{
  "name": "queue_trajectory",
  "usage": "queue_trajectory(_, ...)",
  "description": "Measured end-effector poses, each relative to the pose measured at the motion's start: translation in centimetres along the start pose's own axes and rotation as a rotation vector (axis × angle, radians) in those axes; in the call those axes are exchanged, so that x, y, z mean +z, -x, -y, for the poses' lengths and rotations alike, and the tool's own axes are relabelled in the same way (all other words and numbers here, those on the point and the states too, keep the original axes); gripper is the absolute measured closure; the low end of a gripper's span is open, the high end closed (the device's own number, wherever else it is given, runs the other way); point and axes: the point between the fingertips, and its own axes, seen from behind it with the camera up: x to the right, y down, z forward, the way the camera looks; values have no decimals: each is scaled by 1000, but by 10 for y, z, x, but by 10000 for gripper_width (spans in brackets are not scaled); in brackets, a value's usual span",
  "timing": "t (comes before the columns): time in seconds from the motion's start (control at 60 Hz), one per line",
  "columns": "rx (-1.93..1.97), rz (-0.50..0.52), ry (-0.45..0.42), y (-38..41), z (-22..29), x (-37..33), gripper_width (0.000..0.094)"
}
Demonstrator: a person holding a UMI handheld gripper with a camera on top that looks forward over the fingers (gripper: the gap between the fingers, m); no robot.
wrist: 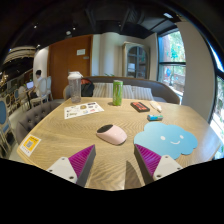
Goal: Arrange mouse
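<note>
Above the table (60, 150), level gripper (115, 160), fingers wide apart, mouse (112, 134) just ahead.

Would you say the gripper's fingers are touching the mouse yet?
Apart. The gripper view shows the mouse lying on the table beyond the open gripper, with bare tabletop between it and both fingertips.

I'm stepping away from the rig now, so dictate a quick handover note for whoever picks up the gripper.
Gripper: open, holding nothing, fingers above the wooden table.
Mouse: pinkish, on the table just ahead of the fingers, untouched.
Blue cloud-shaped mat: beside the mouse, ahead of the finger on that side, nothing on it.
Done: nothing visible so far.
Left: grasp the mouse and arrange it, probably onto the mat.
</note>
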Motion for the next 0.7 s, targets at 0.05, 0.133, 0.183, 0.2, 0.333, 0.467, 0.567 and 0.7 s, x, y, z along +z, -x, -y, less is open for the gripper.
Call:
queue_trajectory(0.05, -13, -2, 22, -9, -2, 14, 127)
queue_trajectory(0.133, -24, 8, 57, -20, -6, 35, 141)
queue_trajectory(0.183, -28, 22, 75, -21, -9, 45, 141)
queue_trajectory(0.2, -27, 26, 80, -22, -9, 48, 140)
queue_trajectory(0.333, -31, 31, 105, -28, -4, 68, 146)
queue_trajectory(0.467, -11, 55, 150, -27, 2, 84, 190)
queue_trajectory(0.567, 9, 75, 161, -24, 8, 98, 198)
queue_trajectory(0.7, 13, 68, 186, -25, 16, 116, 196)
